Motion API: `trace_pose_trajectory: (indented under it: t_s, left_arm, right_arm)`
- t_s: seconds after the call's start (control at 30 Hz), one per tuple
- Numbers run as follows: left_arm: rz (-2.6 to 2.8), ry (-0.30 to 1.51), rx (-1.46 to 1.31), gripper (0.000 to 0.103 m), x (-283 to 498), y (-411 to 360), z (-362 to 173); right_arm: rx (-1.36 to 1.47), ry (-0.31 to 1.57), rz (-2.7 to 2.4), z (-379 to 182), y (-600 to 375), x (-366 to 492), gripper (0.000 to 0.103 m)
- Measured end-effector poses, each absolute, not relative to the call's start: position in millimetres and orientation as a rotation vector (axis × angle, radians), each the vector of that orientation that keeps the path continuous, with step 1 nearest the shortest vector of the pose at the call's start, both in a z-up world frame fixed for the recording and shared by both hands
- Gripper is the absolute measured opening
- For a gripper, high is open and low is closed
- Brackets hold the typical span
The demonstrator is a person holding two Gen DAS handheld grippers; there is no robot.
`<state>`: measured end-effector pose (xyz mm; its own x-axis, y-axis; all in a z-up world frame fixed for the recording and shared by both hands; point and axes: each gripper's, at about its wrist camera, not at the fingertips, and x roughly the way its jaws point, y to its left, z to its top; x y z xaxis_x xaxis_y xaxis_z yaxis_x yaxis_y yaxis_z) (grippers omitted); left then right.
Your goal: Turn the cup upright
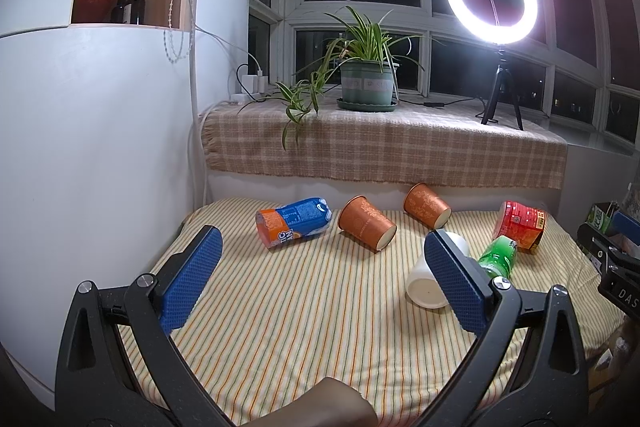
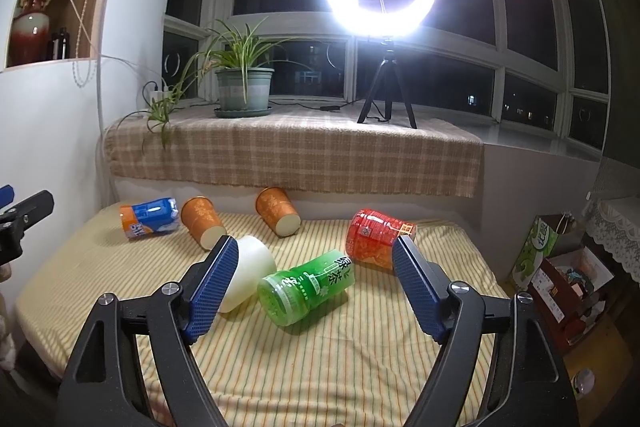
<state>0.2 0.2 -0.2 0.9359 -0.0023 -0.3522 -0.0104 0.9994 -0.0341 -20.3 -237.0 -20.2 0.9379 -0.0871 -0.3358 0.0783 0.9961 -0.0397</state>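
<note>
Several cups lie on their sides on a striped cloth table. Two brown paper cups lie at the back; they also show in the right wrist view. A white cup lies mid-table, partly hidden by a finger in each view. A green cup, a red cup and a blue-orange cup also lie flat. My left gripper is open and empty. My right gripper is open and empty, above the green cup.
A plaid-covered sill behind the table carries a potted plant and a lit ring light on a tripod. A white cabinet stands left. Boxes and clutter sit off the table's right edge.
</note>
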Motion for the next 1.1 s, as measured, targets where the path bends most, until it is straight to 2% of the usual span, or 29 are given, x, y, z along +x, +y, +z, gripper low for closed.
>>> trace_pose_trajectory:
  t_s: [1.1]
  left_arm:
    - [0.001, 0.372, -0.025, 0.103, 4, -3, -3]
  right_arm:
    - [-0.041, 0.366, -0.090, -32, -237, -9, 0.081]
